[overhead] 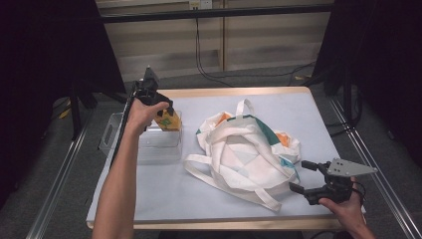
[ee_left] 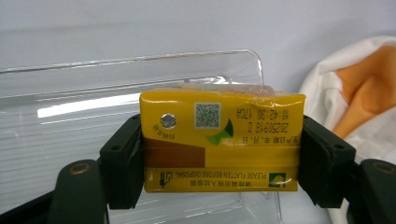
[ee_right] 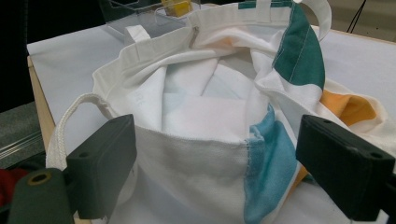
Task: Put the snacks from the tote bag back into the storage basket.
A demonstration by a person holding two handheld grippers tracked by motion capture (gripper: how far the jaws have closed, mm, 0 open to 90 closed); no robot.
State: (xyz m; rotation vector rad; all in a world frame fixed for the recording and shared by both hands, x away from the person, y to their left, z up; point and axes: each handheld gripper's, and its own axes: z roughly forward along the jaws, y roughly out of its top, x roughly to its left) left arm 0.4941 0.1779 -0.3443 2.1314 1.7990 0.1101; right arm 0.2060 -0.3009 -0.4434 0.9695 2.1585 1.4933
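Note:
A yellow drink carton point(ee_left: 222, 140) sits between the jaws of my left gripper point(ee_left: 222, 158), which is shut on it above a clear plastic bin point(ee_left: 93, 107). From above, the carton point(overhead: 167, 120) and left gripper point(overhead: 164, 113) hang over the bin point(overhead: 149, 144) at the table's left. A white cloth tote bag point(overhead: 244, 154) with green, orange and blue patches lies open in the middle. My right gripper point(overhead: 306, 177) is open just off the bag's near right edge. The right gripper view looks into the bag's mouth point(ee_right: 210, 107), with its rim between the open jaws.
The bag's straps point(overhead: 219, 174) trail toward the front of the grey table point(overhead: 298, 114). The table has a wooden edge point(overhead: 234, 92). Dark curtains and cables stand behind it. Metal rails run along both sides.

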